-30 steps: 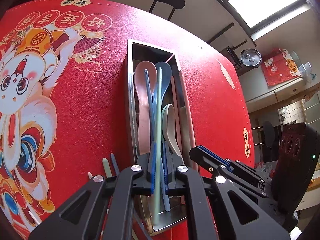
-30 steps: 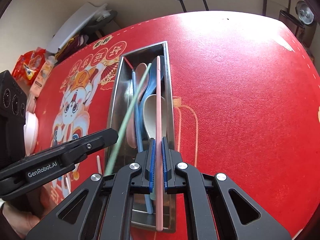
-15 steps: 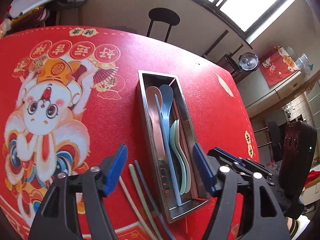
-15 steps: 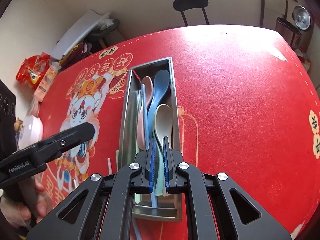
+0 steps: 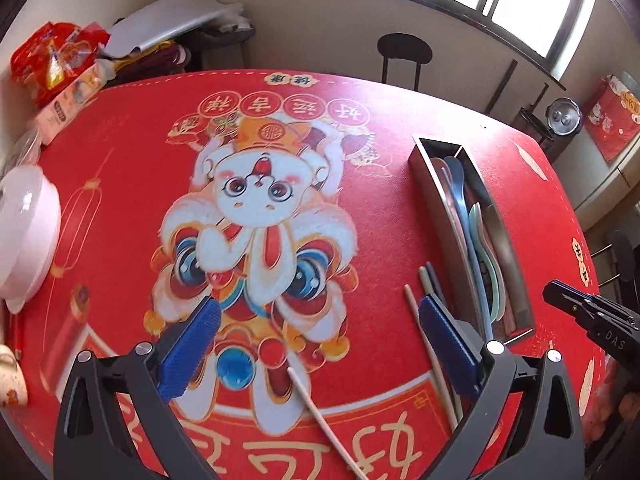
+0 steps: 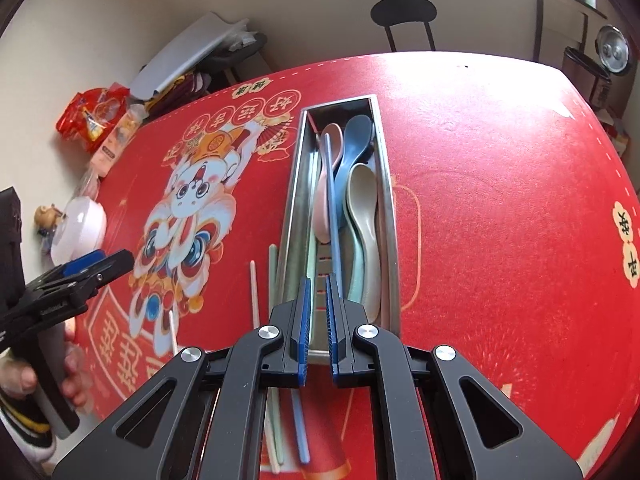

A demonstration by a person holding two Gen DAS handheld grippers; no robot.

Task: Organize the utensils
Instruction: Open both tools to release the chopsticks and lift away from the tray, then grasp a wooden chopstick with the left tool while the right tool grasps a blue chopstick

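Observation:
A long steel tray (image 6: 386, 200) on the red table mat holds pink, blue and beige spoons (image 6: 362, 204) and a blue chopstick (image 6: 332, 208). It also shows in the left wrist view (image 5: 430, 184). Loose chopsticks lie on the mat left of the tray: cream (image 6: 253, 292), green (image 6: 273, 268) and a blue one (image 6: 300, 432) under my right gripper. My right gripper (image 6: 318, 312) hovers over the tray's near end, jaws slightly apart and empty. My left gripper (image 5: 316, 344) is wide open and empty above the mat, with a cream chopstick (image 5: 320, 416) between its fingers.
A white lidded bowl (image 5: 24, 236) sits at the mat's left edge, snack packets (image 5: 56, 60) beyond it. A black chair (image 6: 404, 16) stands behind the table. A small figurine (image 6: 46, 216) sits near the bowl.
My left gripper released the green chopstick, opened wide and swung left away from the tray. My right gripper let go of the pink chopstick, opened slightly and drew back.

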